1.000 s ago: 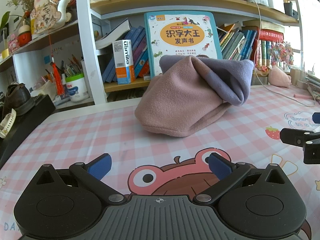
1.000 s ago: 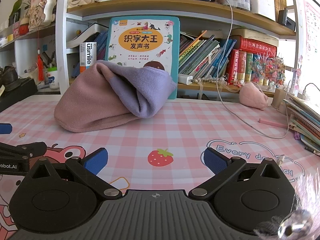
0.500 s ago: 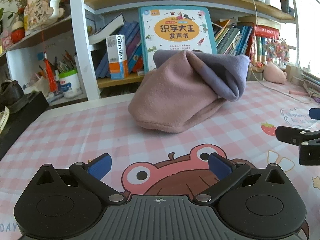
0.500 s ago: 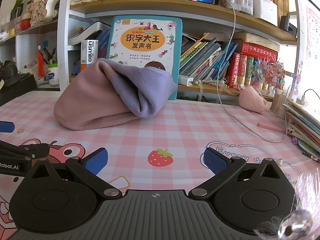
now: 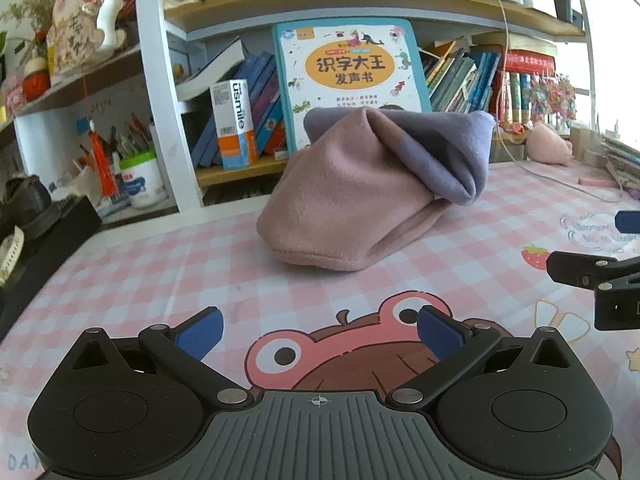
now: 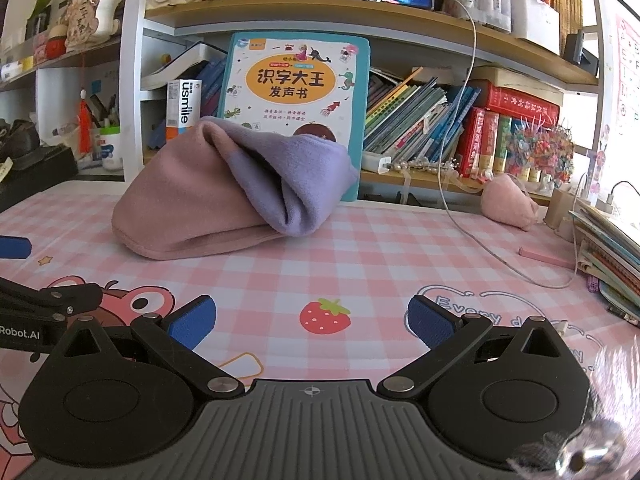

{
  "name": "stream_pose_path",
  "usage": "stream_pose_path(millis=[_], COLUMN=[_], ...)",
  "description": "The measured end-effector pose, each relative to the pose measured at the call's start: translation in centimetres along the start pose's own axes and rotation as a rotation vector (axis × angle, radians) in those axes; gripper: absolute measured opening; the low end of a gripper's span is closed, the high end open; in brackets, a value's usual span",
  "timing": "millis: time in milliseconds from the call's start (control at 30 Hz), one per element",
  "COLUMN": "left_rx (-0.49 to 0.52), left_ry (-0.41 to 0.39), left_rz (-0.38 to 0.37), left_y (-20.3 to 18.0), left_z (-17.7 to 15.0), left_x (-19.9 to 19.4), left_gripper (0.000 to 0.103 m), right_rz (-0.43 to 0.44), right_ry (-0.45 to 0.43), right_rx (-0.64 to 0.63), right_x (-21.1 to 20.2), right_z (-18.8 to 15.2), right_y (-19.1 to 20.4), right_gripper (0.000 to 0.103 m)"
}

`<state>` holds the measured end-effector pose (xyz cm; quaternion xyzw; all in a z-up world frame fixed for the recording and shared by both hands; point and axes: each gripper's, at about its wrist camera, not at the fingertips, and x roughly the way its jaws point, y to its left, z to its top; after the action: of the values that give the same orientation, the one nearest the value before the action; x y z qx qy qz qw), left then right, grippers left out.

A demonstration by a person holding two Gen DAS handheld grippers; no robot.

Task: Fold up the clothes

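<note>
Change since a second ago: I see the fleece garment (image 5: 372, 192) sitting nearer and larger in the left wrist view than it did, so I am closing on it; in the right wrist view it has hardly shifted.
Meaning for the task: I judge this as the approach only; no fold is begun, and nothing is gripped yet.
Left gripper (image 5: 319, 332): blue pads spread wide, empty, low over the pink checked table mat (image 5: 168, 280), short of the garment.
Garment position: bundled in a heap on the mat, pink outside with a lavender part turned over its right side, just in front of the bookshelf (image 6: 360, 12); well apart from both grippers.
Right gripper (image 6: 312, 322): pads wide too, holding nothing, with the printed strawberry (image 6: 325, 316) showing between them.
Writing, left side: the white and orange box (image 5: 236, 124) on the shelf reads "usmile".
Writing, centre: the teal children's book (image 6: 296, 92) standing behind the garment carries large Chinese characters in an orange oval.
Writing, right side: the mat shows "Every d…" (image 6: 472, 312) in outline letters, partly hidden by my right finger.
Writing, on the rig: "Robot.AI" (image 6: 20, 333) shows on the left gripper's arm at the left edge of the right wrist view.
Risk, as I judge it: soft heaped fleece may bunch when I pinch it.
</note>
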<state>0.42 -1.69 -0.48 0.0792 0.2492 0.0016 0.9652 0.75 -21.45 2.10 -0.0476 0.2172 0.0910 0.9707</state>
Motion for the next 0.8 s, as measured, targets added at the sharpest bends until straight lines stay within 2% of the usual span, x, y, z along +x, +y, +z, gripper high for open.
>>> stream_pose_path(millis=[300,400,500,700,767,800], left_rx=[0.039,0.068,0.064,-0.031,-0.056,-0.051], left_ry=[-0.045,-0.035,-0.029,-0.016,-0.032,-0.065], left_rz=[0.057,0.084,0.080,0.001,-0.039,-0.047], left_y=[-0.6,-1.1,-1.0,0.8,1.4,1.8], left_z=[-0.1,0.0,0.0,0.0,0.0,0.0], left_x=[-0.8,-0.6,-0.5,-0.3,-0.4,-0.7], left_gripper=[0.103,0.103,0.103,0.103,0.103,0.103], right_rz=[0.015,0.025,0.036,0.098,0.125,0.132], right_ry=[0.023,0.026,0.023,0.036,0.044,0.039], right_rx=[-0.009,-0.021,-0.022,0.044,0.043,0.020], right_x=[0.3,0.3,0.2,0.4,0.7,0.8], right_z=[0.0,0.0,0.0,0.1,0.4,0.8], right_y=[0.2,0.5,0.5,-0.7,-1.0,-1.1], right_gripper=[0.103,0.103,0.103,0.103,0.102,0.102])
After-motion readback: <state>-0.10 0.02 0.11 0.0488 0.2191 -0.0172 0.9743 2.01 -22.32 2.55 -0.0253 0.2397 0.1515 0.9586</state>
